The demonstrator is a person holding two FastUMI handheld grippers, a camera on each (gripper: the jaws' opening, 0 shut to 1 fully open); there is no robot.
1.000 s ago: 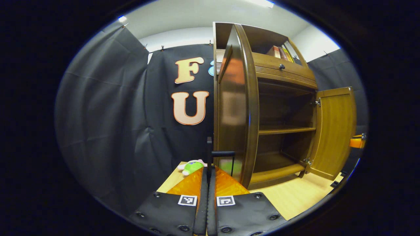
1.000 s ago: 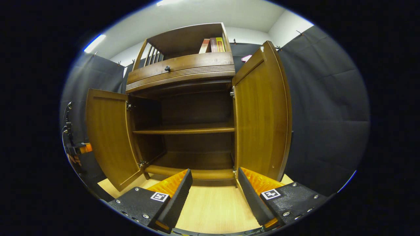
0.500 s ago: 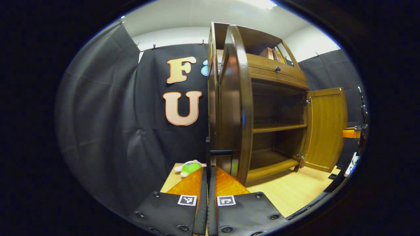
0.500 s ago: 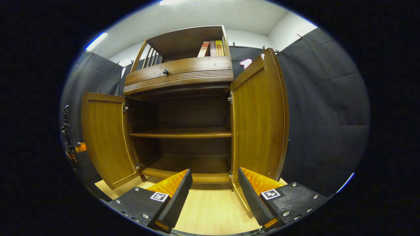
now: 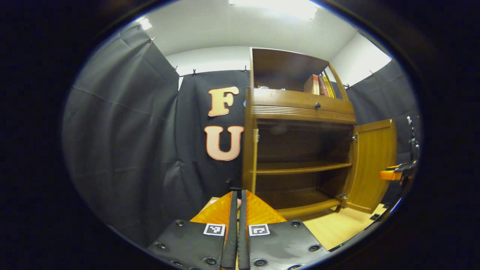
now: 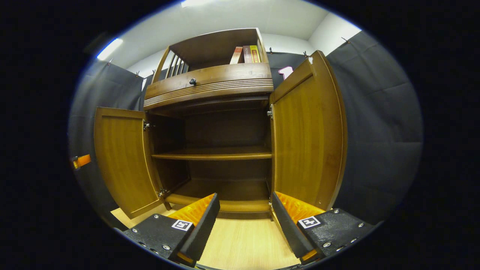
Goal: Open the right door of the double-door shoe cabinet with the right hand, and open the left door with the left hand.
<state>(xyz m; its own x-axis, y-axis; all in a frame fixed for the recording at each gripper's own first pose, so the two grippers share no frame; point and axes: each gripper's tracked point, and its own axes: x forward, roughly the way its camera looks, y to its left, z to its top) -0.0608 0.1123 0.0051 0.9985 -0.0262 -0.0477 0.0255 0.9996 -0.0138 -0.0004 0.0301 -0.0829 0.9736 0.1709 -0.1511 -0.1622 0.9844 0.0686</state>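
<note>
Left gripper (image 5: 235,210) closed, black pads pressed flat together, nothing between them; orange ribbed fingers (image 5: 218,212) over black plates with square markers. Right gripper (image 6: 245,213) wide open, empty, touching nothing, hanging above the pale wood floor (image 6: 245,243) in front of the cabinet (image 6: 210,80).

Seen from the left gripper view: cabinet from its left side, left door (image 5: 254,157) swung out to an edge-on sliver, right door (image 5: 373,165) open, and beyond it, near the view's right edge, the other gripper's orange part.

Seen from the right gripper view: both doors face-on and open, left door (image 6: 120,161) and right door (image 6: 305,131) showing smooth golden inner panels. Dark brown interior, one shelf (image 6: 212,154), bare. Above it a grooved drawer with a small round knob (image 6: 192,81), then books (image 6: 245,54) leaning in an open top bay beside slats.
</note>
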